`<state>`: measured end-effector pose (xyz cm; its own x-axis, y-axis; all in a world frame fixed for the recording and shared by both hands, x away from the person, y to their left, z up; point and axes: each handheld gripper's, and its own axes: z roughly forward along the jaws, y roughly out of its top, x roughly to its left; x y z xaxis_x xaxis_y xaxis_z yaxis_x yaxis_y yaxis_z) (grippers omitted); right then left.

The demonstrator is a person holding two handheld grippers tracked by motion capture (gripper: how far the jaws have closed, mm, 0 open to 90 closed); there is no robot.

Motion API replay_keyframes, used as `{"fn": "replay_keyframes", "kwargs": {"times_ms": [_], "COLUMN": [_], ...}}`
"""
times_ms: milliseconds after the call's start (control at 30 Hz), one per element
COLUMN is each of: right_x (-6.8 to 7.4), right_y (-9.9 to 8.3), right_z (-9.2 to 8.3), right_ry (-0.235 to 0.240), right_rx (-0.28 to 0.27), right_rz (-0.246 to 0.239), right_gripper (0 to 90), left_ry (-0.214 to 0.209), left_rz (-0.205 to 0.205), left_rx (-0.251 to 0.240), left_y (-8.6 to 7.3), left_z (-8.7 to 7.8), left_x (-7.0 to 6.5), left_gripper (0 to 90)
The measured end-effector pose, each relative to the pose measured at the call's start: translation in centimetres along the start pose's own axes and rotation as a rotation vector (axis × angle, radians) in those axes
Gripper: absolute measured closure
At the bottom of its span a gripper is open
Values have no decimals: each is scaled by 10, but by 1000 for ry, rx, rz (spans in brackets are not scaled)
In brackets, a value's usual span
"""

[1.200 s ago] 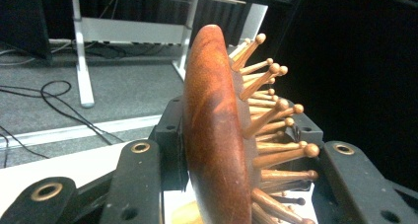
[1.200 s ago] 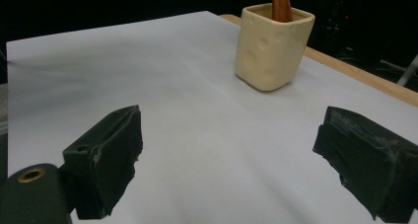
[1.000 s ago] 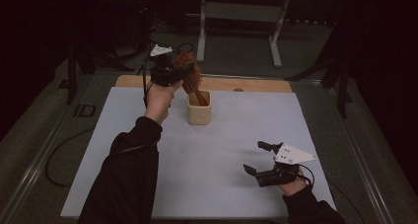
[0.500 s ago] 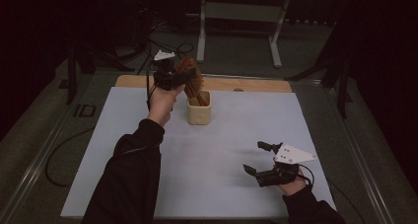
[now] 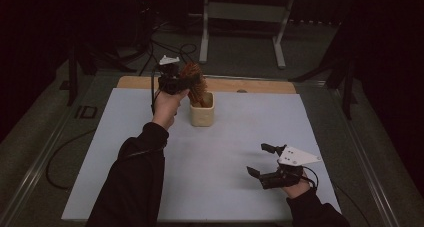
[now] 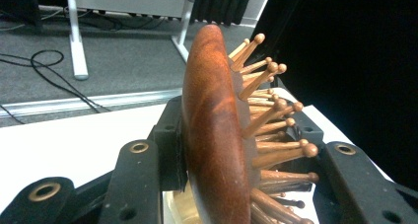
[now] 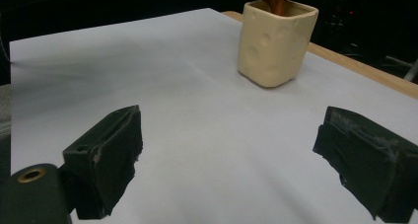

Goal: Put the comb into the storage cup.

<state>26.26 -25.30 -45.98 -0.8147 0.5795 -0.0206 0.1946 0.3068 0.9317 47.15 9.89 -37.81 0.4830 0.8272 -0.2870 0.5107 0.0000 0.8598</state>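
Since a second ago, my left tongs [image 5: 176, 82] have sunk a little, lowering the wooden hairbrush [image 5: 194, 83] handle-first into the cream cup [image 5: 202, 112]. They are clamped on the brush head: one pad presses its smooth back [image 6: 209, 135], the other its bristle side. The brush stands above the cup, handle already inside. My right tongs [image 5: 263, 161] hover well nearer me than the cup, jaws wide apart, nothing between them [image 7: 226, 155]. To do this well, I judge I should keep the brush upright over the cup's middle, lower until the handle rests, then release gently so the cup doesn't tip. On the counter [image 5: 125, 152]: one cup, one brush, two tongs.
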Motion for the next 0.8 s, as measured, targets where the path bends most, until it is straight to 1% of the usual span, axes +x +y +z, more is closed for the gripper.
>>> {"fn": "replay_keyframes", "kwargs": {"times_ms": [133,267,333,367,467,533,633,667,733,767,800], "right_x": [0,0,-1,0,0,0,0,0,0,0,1], "right_y": [0,0,0,0,0,0,0,0,0,0,0], "right_z": [0,0,0,0,0,0,-1,0,0,0,1], "right_ry": [0,-2,-3,-6,-9,-9,-9,-10,-9,-10,-10], "right_rx": [-2,-6,-3,-1,0,1,-3,-1,-2,2,2], "right_rz": [1,5,4,8,-1,1,2,1,7,8,7], "right_gripper": [96,96,96,96,96,96,96,96,96,96,96], "left_ry": [1,1,6,2,-4,-1,8,18,21,16,10], "left_rz": [4,-7,-19,-16,-6,-18,-41,-56,-80,-86,-79], "left_rx": [9,8,1,-2,-2,-4,6,10,10,10,14], "left_y": [-2,-4,-5,-5,-6,-6,-7,-7,-8,-8,-8], "left_z": [3,4,4,4,4,4,3,3,2,2,2], "left_x": [0,2,4,4,5,7,11,13,17,18,18], "left_gripper": [540,535,532,531,522,514,497,492,481,475,475]}}
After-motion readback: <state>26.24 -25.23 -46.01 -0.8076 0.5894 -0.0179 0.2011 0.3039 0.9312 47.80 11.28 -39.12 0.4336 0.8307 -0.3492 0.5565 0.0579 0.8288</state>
